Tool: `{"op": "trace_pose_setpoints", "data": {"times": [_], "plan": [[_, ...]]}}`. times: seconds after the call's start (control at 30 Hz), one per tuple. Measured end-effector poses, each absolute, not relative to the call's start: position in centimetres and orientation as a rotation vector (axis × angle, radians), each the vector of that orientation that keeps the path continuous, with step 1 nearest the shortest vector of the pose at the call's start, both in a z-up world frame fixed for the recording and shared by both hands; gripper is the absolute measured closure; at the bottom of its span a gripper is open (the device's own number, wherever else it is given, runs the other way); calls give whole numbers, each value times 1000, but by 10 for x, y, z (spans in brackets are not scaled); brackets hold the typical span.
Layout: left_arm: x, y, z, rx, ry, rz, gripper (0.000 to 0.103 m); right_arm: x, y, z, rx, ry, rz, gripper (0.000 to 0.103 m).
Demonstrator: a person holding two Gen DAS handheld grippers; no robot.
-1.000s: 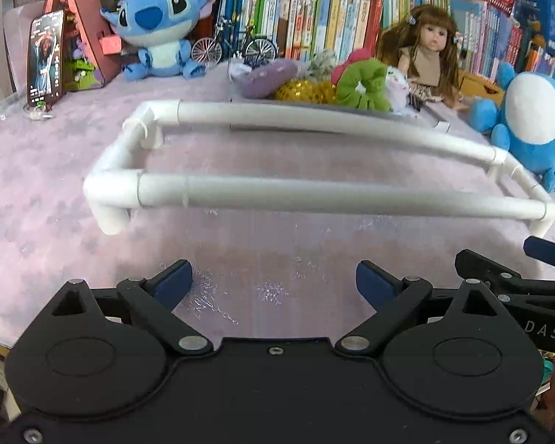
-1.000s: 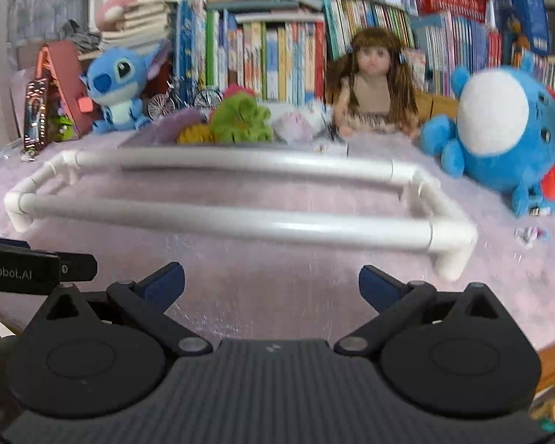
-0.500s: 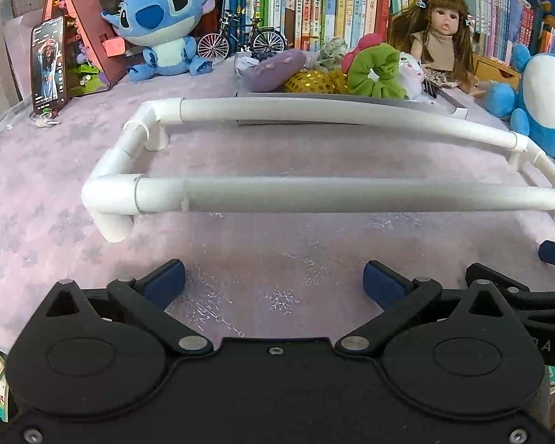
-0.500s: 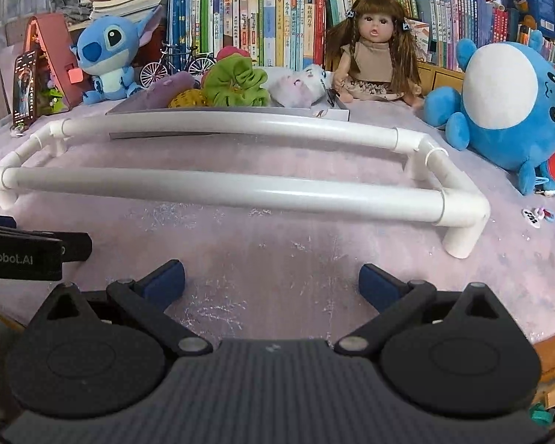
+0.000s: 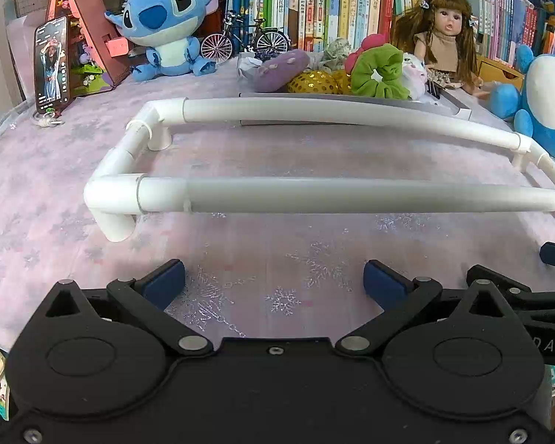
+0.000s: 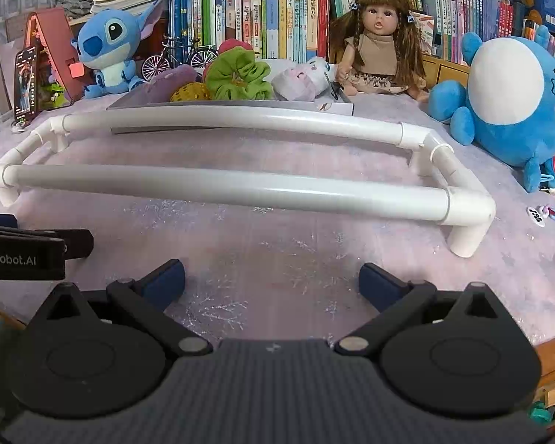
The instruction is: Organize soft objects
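A pile of soft things lies on a grey tray [image 5: 351, 101] behind a white pipe rack [image 5: 314, 192]: a green scrunchie [image 5: 379, 72], a purple plush piece [image 5: 281, 70], a gold sequin scrunchie [image 5: 314, 82] and a white-pink plush [image 5: 412, 74]. The same scrunchie [image 6: 236, 77], plush [image 6: 307, 78] and rack [image 6: 240, 187] show in the right wrist view. My left gripper [image 5: 273, 283] is open and empty over the table's near side. My right gripper [image 6: 272, 281] is open and empty beside it.
A Stitch plush [image 5: 164, 26], a doll [image 5: 446, 33] and a round blue plush [image 6: 514, 103] stand at the back before bookshelves. A phone [image 5: 51, 63] leans at the left by a red toy house. A small hair clip [image 6: 540, 214] lies at the right. The table edge is near.
Both grippers have risen and tilted a little, so the rack and the pile sit lower in view. Their jaws stay open and nothing on the table has moved.
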State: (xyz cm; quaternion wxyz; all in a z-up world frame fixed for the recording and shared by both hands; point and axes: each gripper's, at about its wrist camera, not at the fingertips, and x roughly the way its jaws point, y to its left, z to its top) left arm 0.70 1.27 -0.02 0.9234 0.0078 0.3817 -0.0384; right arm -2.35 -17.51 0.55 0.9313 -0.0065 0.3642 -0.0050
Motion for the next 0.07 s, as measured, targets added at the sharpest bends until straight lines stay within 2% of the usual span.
{"op": "trace_pose_setpoints", "data": {"times": [0.07], "plan": [[6, 12, -1, 17, 780, -76, 0, -24, -175, 6, -14, 744, -10, 0]]}}
